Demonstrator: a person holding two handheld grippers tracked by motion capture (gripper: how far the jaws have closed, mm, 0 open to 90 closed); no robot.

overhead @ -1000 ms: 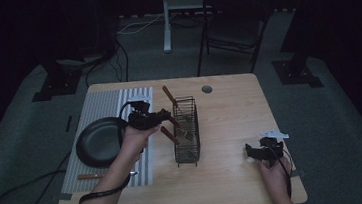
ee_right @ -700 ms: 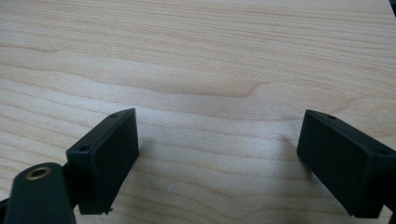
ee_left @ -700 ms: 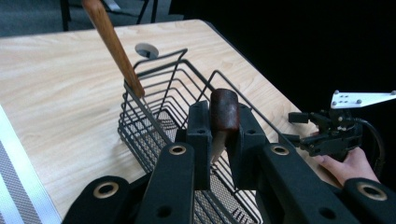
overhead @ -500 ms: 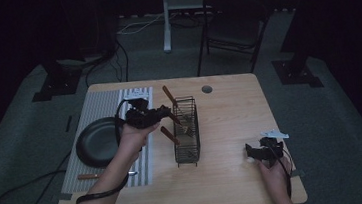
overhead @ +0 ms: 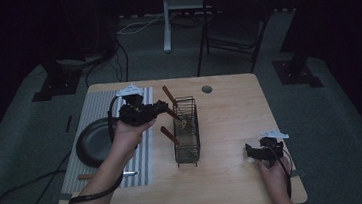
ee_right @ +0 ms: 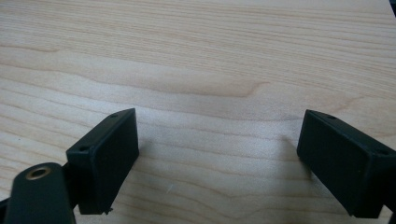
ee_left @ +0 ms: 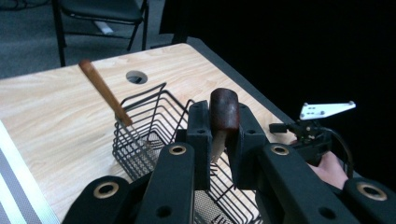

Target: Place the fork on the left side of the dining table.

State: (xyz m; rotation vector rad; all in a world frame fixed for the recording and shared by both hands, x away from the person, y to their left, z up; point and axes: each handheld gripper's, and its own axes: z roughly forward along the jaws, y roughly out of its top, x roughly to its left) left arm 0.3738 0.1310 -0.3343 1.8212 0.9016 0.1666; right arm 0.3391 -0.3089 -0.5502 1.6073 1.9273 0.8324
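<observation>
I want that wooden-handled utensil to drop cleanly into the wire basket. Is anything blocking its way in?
Partly. The left tongs grip the wooden-handled utensil above the wire basket. Two other utensils already lean in it, one handle at the far end and another sticking out the side. The space between looks open.

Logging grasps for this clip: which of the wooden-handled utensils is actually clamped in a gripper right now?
The utensil clamped by its brown handle in the left gripper, above the wire basket. Another handle leans free in the basket; a third lies on the striped mat.
</observation>
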